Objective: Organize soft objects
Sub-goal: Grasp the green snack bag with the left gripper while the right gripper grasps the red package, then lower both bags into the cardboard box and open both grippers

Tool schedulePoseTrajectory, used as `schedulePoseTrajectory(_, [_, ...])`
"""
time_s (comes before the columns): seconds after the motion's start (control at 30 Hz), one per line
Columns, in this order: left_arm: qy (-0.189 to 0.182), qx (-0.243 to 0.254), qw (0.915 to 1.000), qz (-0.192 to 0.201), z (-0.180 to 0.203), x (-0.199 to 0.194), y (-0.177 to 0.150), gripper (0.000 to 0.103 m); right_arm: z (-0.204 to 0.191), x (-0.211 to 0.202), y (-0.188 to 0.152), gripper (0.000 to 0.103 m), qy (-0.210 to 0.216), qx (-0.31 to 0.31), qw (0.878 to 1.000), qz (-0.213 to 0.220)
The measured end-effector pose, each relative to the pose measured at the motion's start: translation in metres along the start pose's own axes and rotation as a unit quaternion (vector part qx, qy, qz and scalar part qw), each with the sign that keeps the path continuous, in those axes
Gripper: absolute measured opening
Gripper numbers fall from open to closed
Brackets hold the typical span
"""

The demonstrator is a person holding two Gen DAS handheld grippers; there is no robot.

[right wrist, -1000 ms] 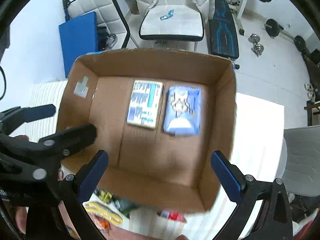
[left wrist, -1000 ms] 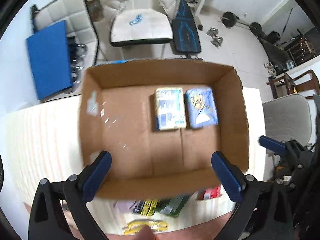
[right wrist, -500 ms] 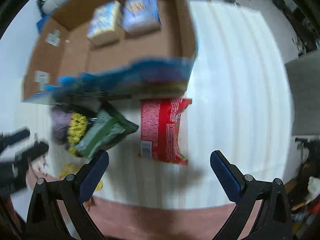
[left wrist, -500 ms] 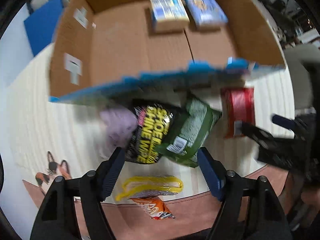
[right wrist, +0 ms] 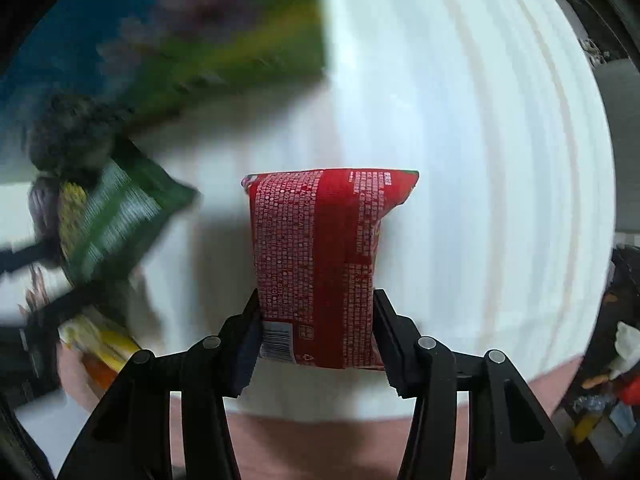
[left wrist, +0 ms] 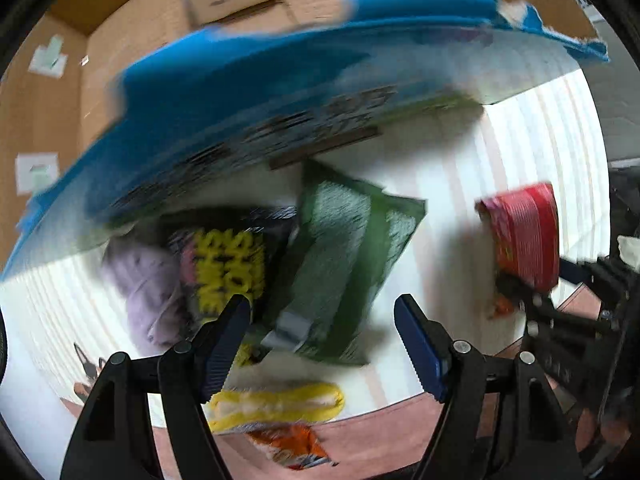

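My right gripper [right wrist: 316, 332] is shut on a red packet [right wrist: 316, 256], its fingers pressing both sides of the near end; the packet also shows in the left wrist view [left wrist: 524, 236]. My left gripper [left wrist: 322, 328] is open, low over a green packet [left wrist: 344, 260], with its fingers either side of the near end. A black and yellow wipes packet [left wrist: 228, 268] and a purple soft bundle [left wrist: 148, 288] lie to the green packet's left. The cardboard box [left wrist: 52, 92] with the blue printed front stands just behind, holding two packs.
A yellow packet [left wrist: 276, 404] and an orange packet [left wrist: 288, 444] lie at the near table edge. The white striped tablecloth [right wrist: 460, 160] stretches to the right. The right gripper's arm [left wrist: 580, 312] is at the right of the left wrist view.
Both grippers dropped from above the box to the packets in front of it. The right gripper closed on the red packet. The left gripper came down over the green packet.
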State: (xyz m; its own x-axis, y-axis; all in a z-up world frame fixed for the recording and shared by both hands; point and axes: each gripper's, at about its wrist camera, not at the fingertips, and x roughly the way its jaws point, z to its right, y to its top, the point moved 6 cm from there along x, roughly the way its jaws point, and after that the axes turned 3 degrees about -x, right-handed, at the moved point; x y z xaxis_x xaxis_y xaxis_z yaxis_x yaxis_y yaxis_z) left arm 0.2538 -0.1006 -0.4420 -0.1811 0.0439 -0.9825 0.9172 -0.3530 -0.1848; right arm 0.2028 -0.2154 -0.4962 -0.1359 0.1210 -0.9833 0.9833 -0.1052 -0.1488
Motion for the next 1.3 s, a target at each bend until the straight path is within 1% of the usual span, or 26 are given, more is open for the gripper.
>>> schedulePoseTrajectory(0.03, [0.000, 0.002, 1.0000, -0.003, 0.004, 0.002, 0.002, 0.071, 0.003, 0.001, -0.004, 0.054, 0.004, 0.002, 1.000, -0.003])
schedulePoseTrajectory(0.1, [0.006, 0.006, 0.9999, -0.011, 0.010, 0.008, 0.005, 0.060, 0.009, 0.006, -0.010, 0.055, 0.013, 0.008, 1.000, -0.006])
schedulePoseTrajectory(0.13, [0.017, 0.008, 0.9997, -0.016, 0.012, 0.011, 0.006, 0.056, 0.010, 0.008, -0.011, 0.055, 0.016, 0.009, 1.000, -0.007])
schedulePoseTrajectory(0.2, [0.036, 0.006, 0.9991, -0.019, 0.013, 0.015, 0.007, 0.044, 0.010, 0.010, -0.011, 0.056, 0.013, 0.010, 1.000, -0.010])
schedulePoseTrajectory(0.27, [0.035, -0.004, 0.9991, -0.025, 0.016, 0.016, 0.007, 0.040, 0.009, 0.011, -0.011, 0.057, 0.006, 0.005, 1.000, -0.016])
schedulePoseTrajectory(0.3, [0.032, -0.010, 0.9991, -0.028, 0.016, 0.017, 0.005, 0.036, 0.008, 0.012, -0.011, 0.057, 0.002, 0.003, 1.000, -0.018])
schedulePoseTrajectory(0.37, [0.021, -0.030, 0.9987, -0.034, 0.017, 0.019, 0.002, 0.034, 0.004, 0.011, -0.008, 0.057, -0.002, 0.001, 1.000, -0.019])
schedulePoseTrajectory(0.47, [0.001, -0.051, 0.9980, -0.039, 0.014, 0.024, -0.002, 0.034, 0.000, 0.012, -0.011, 0.055, -0.002, -0.004, 1.000, -0.012])
schedulePoseTrajectory(0.5, [0.000, -0.056, 0.9977, -0.038, 0.013, 0.027, -0.003, 0.034, -0.003, 0.014, -0.001, 0.054, -0.001, -0.004, 1.000, -0.012])
schedulePoseTrajectory(0.57, [-0.007, -0.070, 0.9970, -0.034, 0.007, 0.031, -0.007, 0.032, -0.003, 0.011, -0.007, 0.052, 0.006, -0.001, 1.000, -0.011])
schedulePoseTrajectory(0.6, [-0.011, -0.077, 0.9965, -0.031, 0.004, 0.031, -0.010, 0.029, -0.002, 0.007, -0.010, 0.051, 0.013, 0.000, 1.000, -0.010])
schedulePoseTrajectory(0.7, [-0.040, -0.096, 0.9944, -0.018, 0.000, 0.022, -0.018, 0.026, 0.002, -0.010, -0.007, 0.050, 0.030, 0.001, 1.000, -0.005])
schedulePoseTrajectory(0.73, [-0.047, -0.102, 0.9937, -0.010, -0.001, 0.016, -0.022, 0.025, 0.005, -0.017, -0.007, 0.050, 0.037, 0.000, 0.999, 0.000])
schedulePoseTrajectory(0.87, [-0.072, -0.117, 0.9902, 0.026, -0.009, -0.014, -0.047, 0.025, -0.002, -0.050, -0.016, 0.049, 0.067, -0.010, 0.997, 0.024])
schedulePoseTrajectory(0.97, [-0.109, -0.133, 0.9841, 0.045, -0.011, -0.041, -0.072, 0.025, -0.008, -0.080, -0.020, 0.049, 0.089, -0.025, 0.995, 0.043])
schedulePoseTrajectory(1.07, [-0.131, -0.137, 0.9789, 0.077, -0.015, -0.077, -0.090, 0.025, -0.020, -0.121, -0.020, 0.049, 0.111, -0.042, 0.991, 0.063])
schedulePoseTrajectory(1.13, [-0.143, -0.139, 0.9750, 0.099, -0.021, -0.105, -0.089, 0.025, -0.025, -0.146, -0.019, 0.049, 0.123, -0.053, 0.988, 0.080])
schedulePoseTrajectory(1.2, [-0.149, -0.138, 0.9719, 0.120, -0.029, -0.138, -0.078, 0.025, -0.031, -0.178, -0.011, 0.049, 0.134, -0.062, 0.984, 0.099])
schedulePoseTrajectory(1.23, [-0.149, -0.140, 0.9701, 0.132, -0.041, -0.151, -0.075, 0.025, -0.036, -0.196, -0.003, 0.049, 0.138, -0.068, 0.982, 0.113])
schedulePoseTrajectory(1.3, [-0.137, -0.138, 0.9698, 0.147, -0.052, -0.170, -0.065, 0.025, -0.045, -0.222, 0.011, 0.049, 0.138, -0.078, 0.979, 0.132])
